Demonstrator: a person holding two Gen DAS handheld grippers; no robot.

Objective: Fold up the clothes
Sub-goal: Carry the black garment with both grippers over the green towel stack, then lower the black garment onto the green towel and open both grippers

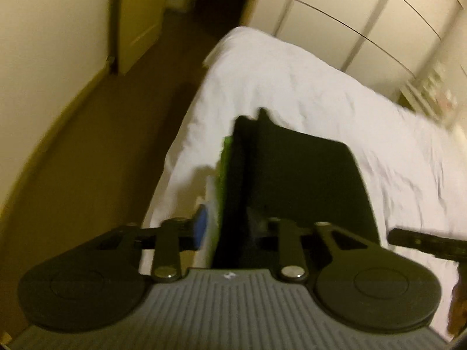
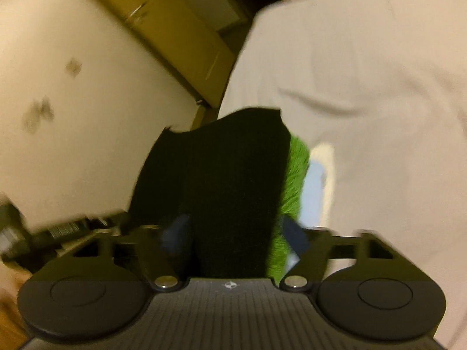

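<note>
Stack of folded clothes (image 1: 297,175), matte black over fuzzy green: pinched by left gripper (image 1: 230,230) and right gripper (image 2: 236,233), above rumpled white bedsheet (image 1: 292,87); brown floor (image 1: 96,151) alongside.

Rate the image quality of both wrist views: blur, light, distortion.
Left wrist view: motion-blurred, dim yellowish light, fisheye bending the wardrobe lines; the black garment reads as a near-featureless dark patch on the white bed. Right wrist view: heavier smear, the green cloth streaked, the wall stains soft.
</note>
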